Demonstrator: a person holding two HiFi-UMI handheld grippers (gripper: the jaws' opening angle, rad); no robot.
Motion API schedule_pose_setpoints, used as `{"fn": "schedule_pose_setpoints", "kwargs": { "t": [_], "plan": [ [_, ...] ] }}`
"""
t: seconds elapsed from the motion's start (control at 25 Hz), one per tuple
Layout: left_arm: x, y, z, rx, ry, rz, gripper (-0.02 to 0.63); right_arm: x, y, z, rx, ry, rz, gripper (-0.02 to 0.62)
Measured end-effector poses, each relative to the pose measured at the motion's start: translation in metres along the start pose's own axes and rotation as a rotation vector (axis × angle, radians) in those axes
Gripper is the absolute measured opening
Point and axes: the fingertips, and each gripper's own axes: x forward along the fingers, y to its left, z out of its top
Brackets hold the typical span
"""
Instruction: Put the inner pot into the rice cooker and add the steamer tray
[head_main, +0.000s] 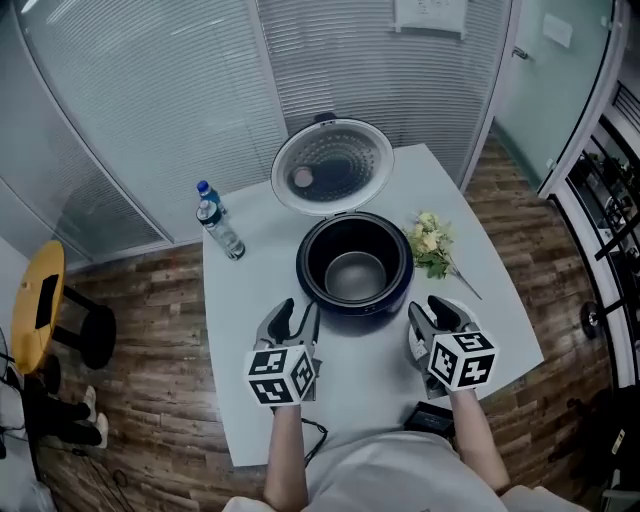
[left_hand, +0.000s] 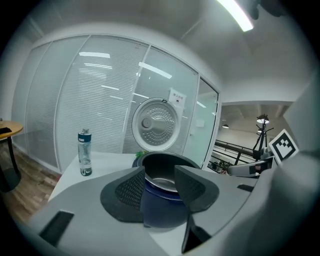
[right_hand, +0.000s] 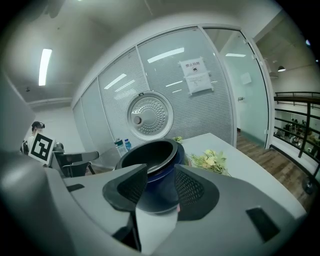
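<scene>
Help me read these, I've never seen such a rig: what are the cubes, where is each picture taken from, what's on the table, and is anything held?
No robot here: a person holds a hand-held gripper in each hand, and the marker cubes are part of them. One picture comes from a camera on the person's head, looking down; the other two come from cameras riding on each one, looking along its jaws. The left hand-held gripper and right hand-held gripper hover over the white table, jaws apart, holding nothing. On the table are a dark rice cooker with its lid up and the inner pot seemingly inside, water bottles and a small bunch of flowers.
</scene>
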Motion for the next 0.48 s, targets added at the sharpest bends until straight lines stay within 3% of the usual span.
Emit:
{"fn": "schedule_pose_setpoints", "kwargs": {
  "t": [0.2,0.48],
  "plan": [
    [-0.018,-0.019,-0.008,-0.005,0.007,-0.078,0.187,-0.031,0.008,-0.012,0.016,-0.012,-0.045,0.169],
    [-0.034,-0.058,-0.047,-0.022,0.069,-0.216,0.187,-0.086,-0.001,-0.05,0.07,-0.006,-0.153,0.17]
  ]
}}
